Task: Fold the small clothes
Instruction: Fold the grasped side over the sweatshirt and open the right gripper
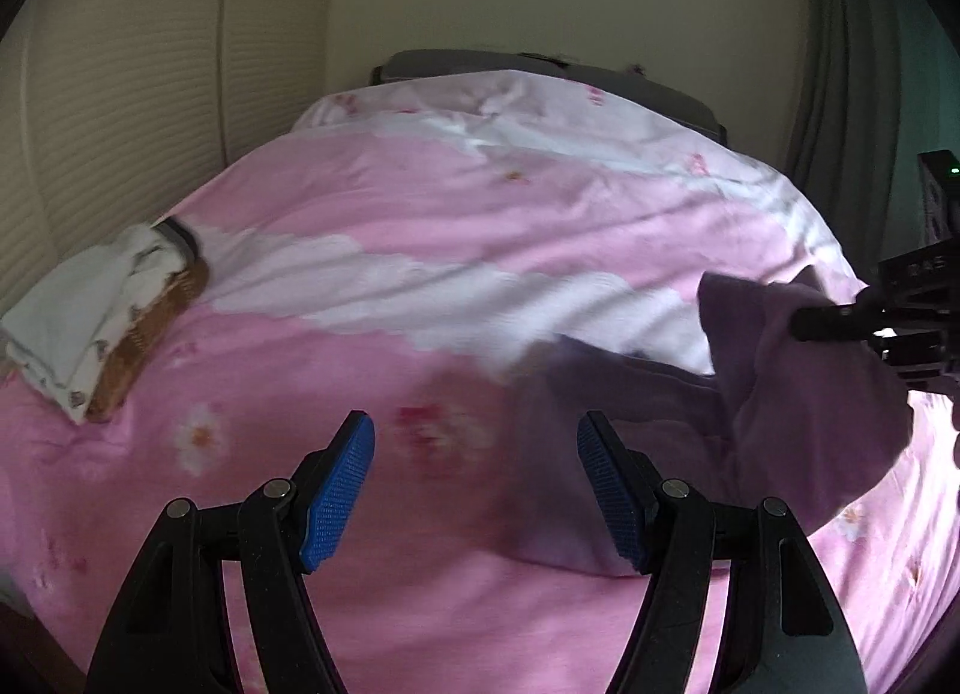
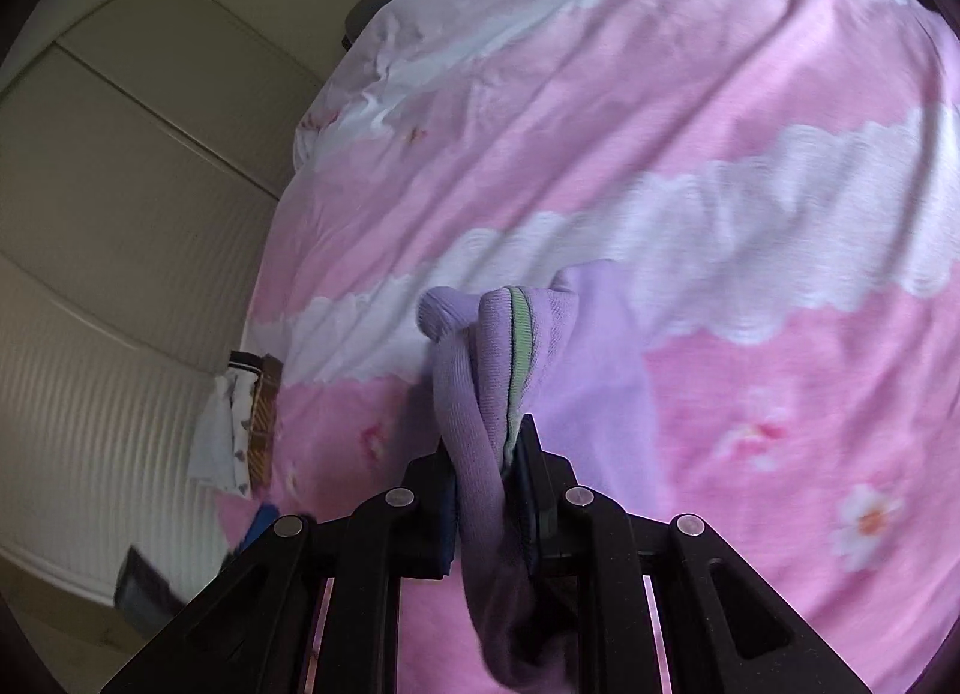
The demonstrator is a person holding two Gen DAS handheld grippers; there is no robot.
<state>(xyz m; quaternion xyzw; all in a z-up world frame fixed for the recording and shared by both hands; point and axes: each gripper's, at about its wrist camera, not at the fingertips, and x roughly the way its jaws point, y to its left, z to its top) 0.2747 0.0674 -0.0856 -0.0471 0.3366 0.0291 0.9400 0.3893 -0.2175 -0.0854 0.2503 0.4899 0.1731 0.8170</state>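
Observation:
A small purple garment (image 1: 798,394) lies on the pink bed, with one end lifted at the right. My right gripper (image 2: 486,454) is shut on a bunched purple edge with a green stripe (image 2: 498,358) and holds it above the bedspread. It also shows in the left wrist view (image 1: 807,325) at the right edge. My left gripper (image 1: 477,454) is open and empty, its blue pads (image 1: 339,493) hovering just above the bed beside the garment's left part.
A pink and white floral bedspread (image 1: 420,226) covers the bed. A folded white patterned garment with a brown band (image 1: 108,328) lies at the left edge, also seen in the right wrist view (image 2: 240,424). A wall and wardrobe doors (image 2: 120,165) stand beside the bed.

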